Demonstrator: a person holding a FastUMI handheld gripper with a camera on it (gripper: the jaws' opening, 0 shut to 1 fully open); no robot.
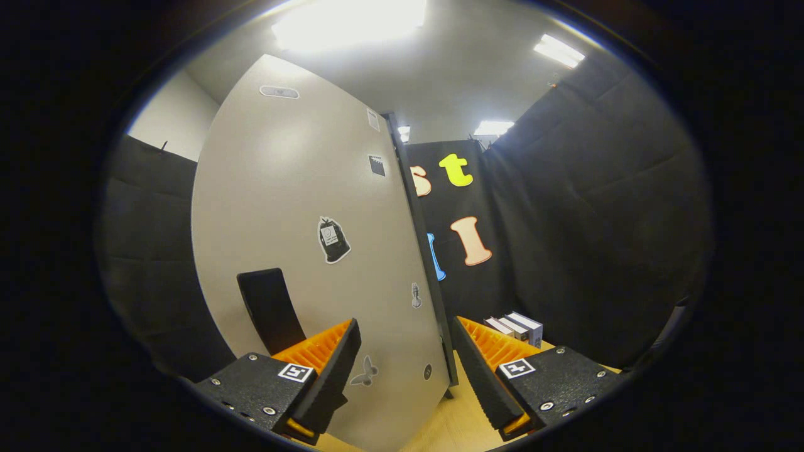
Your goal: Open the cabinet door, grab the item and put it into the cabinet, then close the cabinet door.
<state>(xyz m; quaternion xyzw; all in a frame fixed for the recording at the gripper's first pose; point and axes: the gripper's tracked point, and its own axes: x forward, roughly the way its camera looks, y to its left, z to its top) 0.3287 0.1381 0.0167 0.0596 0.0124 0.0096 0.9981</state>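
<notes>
Both fingers (339, 355) of the tool (407, 351) stand wide apart with nothing pressed between them. The door's (295, 207) free edge runs down through the gap between them, just ahead of the tips. That door is a pale panel dotted with small stickers, and its dark handle (270, 309) sits just beyond the left finger. To the right of the door edge, beyond the right finger, a few boxes (518, 326) stand together on the tabletop (452, 408) against the booth wall; one of them is probably the item to store, though which one I cannot tell.

Judging by the angle, the door looks part-way swung, and I cannot see the cabinet's inside.

Risks from here:
- The left finger could catch the handle or scrape the panel if the tool moves forward, since the door edge lies inside the gap.
- A knock on that edge could swing the door in an unwanted direction.
- Reaching for the boxes means clearing the door first; a straight sweep right could clip its edge with the left finger.

The tool is held low near the tabletop, pointing roughly level and slightly upward, rolled a little.
</notes>
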